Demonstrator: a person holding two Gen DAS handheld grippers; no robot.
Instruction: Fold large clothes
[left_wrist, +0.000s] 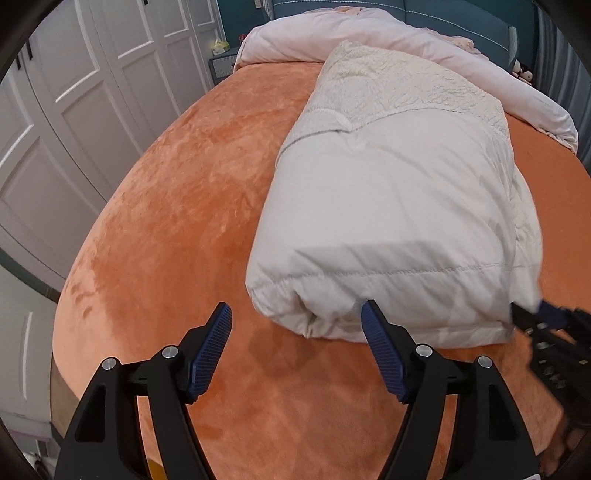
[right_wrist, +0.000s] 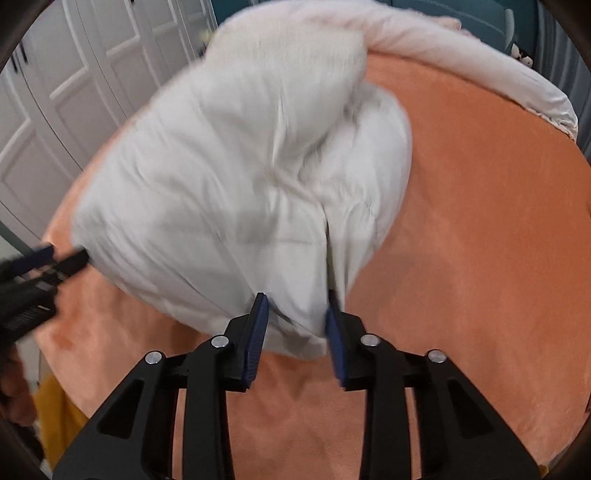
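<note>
A large cream padded coat with a fleece lining (left_wrist: 399, 192) lies folded into a long bundle on the orange bed (left_wrist: 177, 229). My left gripper (left_wrist: 297, 317) is open and empty, its right finger just touching the bundle's near left end. My right gripper (right_wrist: 295, 314) is shut on the coat's near right corner (right_wrist: 299, 325), with cloth bunched between its pads. The coat (right_wrist: 240, 177) is blurred in the right wrist view. The right gripper also shows at the left wrist view's right edge (left_wrist: 543, 314), and the left gripper at the right wrist view's left edge (right_wrist: 55, 258).
A pale pink duvet (left_wrist: 369, 40) is heaped along the far end of the bed. White wardrobe doors (left_wrist: 74, 92) stand to the left. A teal headboard (left_wrist: 461, 18) is at the back. Something yellow (right_wrist: 55, 413) hangs at the bed's near left corner.
</note>
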